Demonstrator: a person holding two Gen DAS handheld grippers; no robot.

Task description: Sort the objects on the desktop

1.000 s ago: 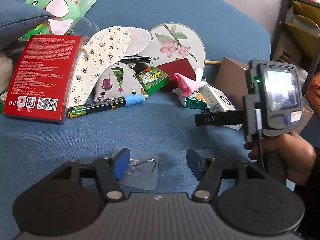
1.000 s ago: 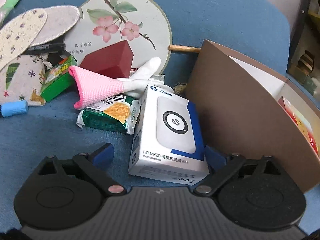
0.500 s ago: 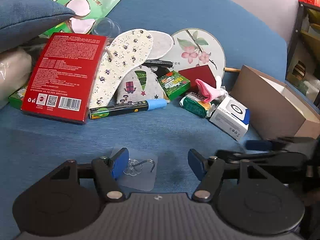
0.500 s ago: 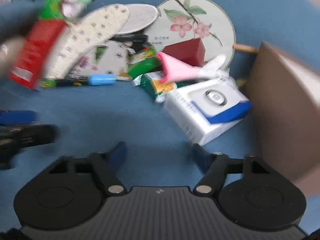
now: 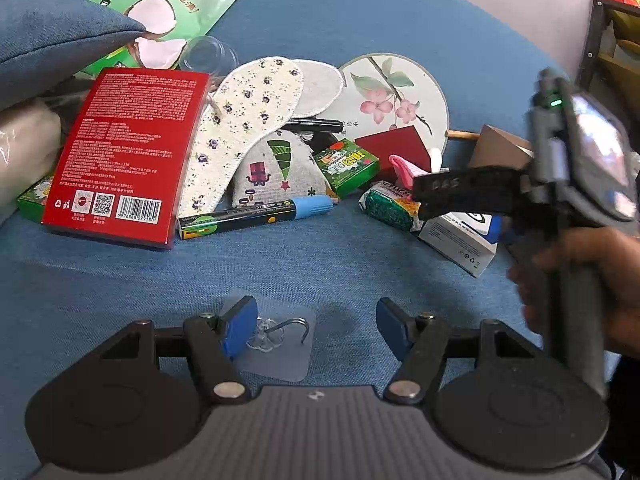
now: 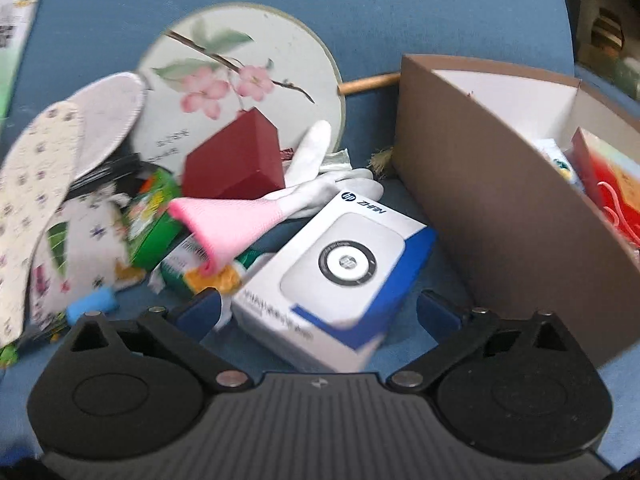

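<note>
A white and blue HP box (image 6: pixel 340 272) lies askew on the blue cloth, between the jaws of my right gripper (image 6: pixel 318 310). Those jaws are opening; the left pad is close to the box's corner and the right pad stands apart from it. In the left wrist view the same box (image 5: pixel 460 236) sits under the right gripper's black fingers (image 5: pixel 460 192). My left gripper (image 5: pixel 316 328) is open low over the cloth. A clear adhesive hook (image 5: pixel 280 336) lies flat by its left pad, untouched by the right one.
A brown cardboard box (image 6: pixel 480 200) with several items inside stands right of the HP box. Behind lie a pink and white glove (image 6: pixel 232 220), a dark red box (image 6: pixel 236 160), a green packet (image 5: pixel 390 208), a round fan (image 5: pixel 400 92), insoles (image 5: pixel 240 128), a marker (image 5: pixel 256 216) and a flat red box (image 5: pixel 124 152).
The right gripper swung away to the left with narrower jaws, then came back around the HP box with jaws wider. The box now lies turned diagonally. The left gripper has hardly moved.
</note>
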